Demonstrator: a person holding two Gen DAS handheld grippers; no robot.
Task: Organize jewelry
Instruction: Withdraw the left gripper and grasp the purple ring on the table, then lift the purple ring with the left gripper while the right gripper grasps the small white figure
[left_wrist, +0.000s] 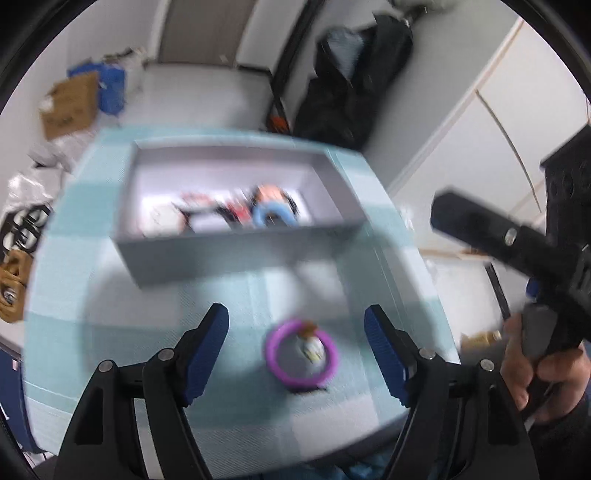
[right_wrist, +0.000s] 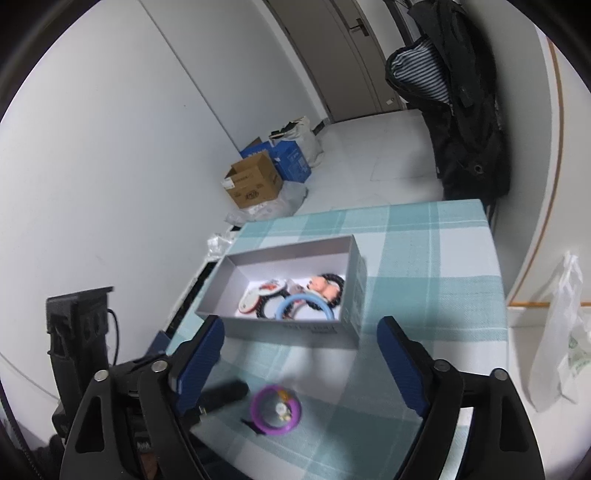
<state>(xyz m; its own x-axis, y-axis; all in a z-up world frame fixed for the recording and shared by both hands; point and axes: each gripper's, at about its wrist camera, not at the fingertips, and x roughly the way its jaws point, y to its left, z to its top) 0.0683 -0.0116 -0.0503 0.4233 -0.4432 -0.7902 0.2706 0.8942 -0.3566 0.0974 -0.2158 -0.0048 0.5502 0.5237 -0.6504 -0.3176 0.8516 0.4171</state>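
Note:
A purple ring bracelet (left_wrist: 301, 354) with a small charm lies on the teal checked tablecloth (left_wrist: 92, 295), between and just ahead of my open left gripper (left_wrist: 295, 354). It also shows in the right wrist view (right_wrist: 275, 410). A grey open box (right_wrist: 351, 291) behind it holds a blue ring (right_wrist: 304, 306), dark beaded bracelets and a small doll-like piece. The box also shows in the left wrist view (left_wrist: 236, 254). My right gripper (right_wrist: 299, 362) is open and empty, above the table's near edge. It appears at the right of the left wrist view (left_wrist: 517, 240), held by a hand.
The table's far right corner (right_wrist: 476, 206) is near a hanging dark coat (right_wrist: 461, 92). Cardboard and blue boxes (right_wrist: 255, 181) stand on the floor by the left wall. A white plastic bag (right_wrist: 565, 339) hangs at the right. A black device (right_wrist: 77, 325) stands left of the table.

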